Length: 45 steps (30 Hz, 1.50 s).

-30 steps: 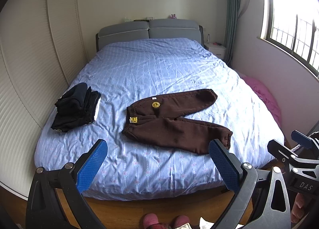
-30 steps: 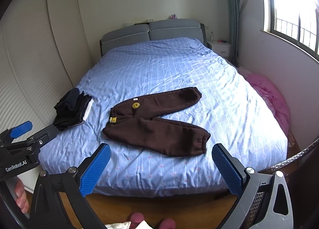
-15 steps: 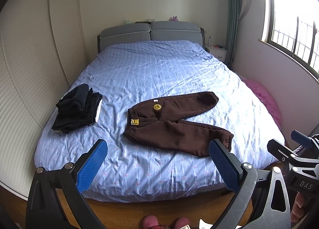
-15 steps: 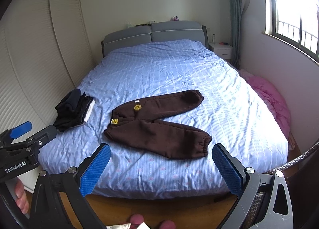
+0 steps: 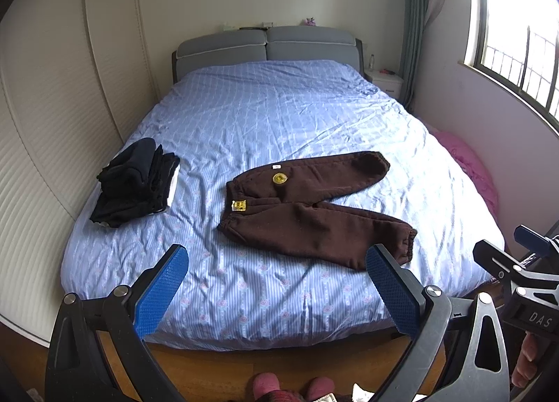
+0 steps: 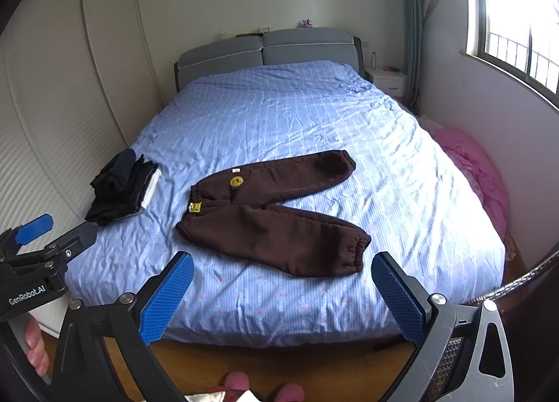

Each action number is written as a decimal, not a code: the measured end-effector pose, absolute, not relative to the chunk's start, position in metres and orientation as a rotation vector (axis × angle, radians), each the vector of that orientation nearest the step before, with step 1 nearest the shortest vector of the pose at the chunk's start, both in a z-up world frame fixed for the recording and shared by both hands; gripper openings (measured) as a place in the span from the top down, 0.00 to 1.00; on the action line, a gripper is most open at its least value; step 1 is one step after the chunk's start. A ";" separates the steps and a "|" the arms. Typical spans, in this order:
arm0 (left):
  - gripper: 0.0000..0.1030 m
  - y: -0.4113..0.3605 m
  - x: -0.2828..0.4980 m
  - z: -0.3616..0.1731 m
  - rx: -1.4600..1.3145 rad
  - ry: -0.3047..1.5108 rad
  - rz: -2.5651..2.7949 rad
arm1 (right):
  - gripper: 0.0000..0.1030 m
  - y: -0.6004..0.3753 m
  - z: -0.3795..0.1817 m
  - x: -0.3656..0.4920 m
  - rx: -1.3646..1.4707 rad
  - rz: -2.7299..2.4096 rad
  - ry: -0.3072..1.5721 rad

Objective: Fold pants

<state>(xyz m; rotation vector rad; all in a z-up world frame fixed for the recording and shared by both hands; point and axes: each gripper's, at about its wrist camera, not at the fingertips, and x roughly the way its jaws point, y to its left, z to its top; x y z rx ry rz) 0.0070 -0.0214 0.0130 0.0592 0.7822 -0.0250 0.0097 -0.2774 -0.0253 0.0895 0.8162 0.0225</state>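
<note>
A person stands at the foot of a bed (image 5: 279,115), holding a two-finger gripper in each hand. The left gripper (image 5: 276,288) has its blue-padded fingers spread wide apart, with nothing between them and nothing touching them. The right gripper (image 6: 281,292) is spread just as wide and is also empty. Both hang in the air near the foot edge of the bed, short of the mattress, pointing toward the headboard (image 5: 267,47).

The pants (image 5: 311,208) lie flat on the blue striped sheet, in the near half of the bed and a little right of centre. They are dark brown and fleecy, small, with gathered cuffs. The waistband points left and the two legs spread to the right in an open V, one angling toward the headboard, the other toward the foot. A round yellow patch and a square yellow patch sit near the waist. They are unfolded.

Well apart to the left, near the bed's left edge, sits a stack of folded dark clothes (image 5: 136,183). A pink heap (image 6: 478,171) lies on the floor along the right side, under the window.
</note>
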 end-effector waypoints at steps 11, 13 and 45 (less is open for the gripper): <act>0.00 0.021 0.076 -0.050 0.060 0.898 0.036 | 0.00 -0.250 -0.076 0.071 0.104 -0.001 0.931; 0.00 0.033 0.098 -0.070 0.054 0.936 0.034 | 0.00 -0.244 -0.098 0.090 0.125 -0.012 0.975; 0.21 0.048 0.325 -0.378 -0.428 1.595 0.019 | 0.41 -0.351 -0.401 0.222 0.757 -0.488 1.421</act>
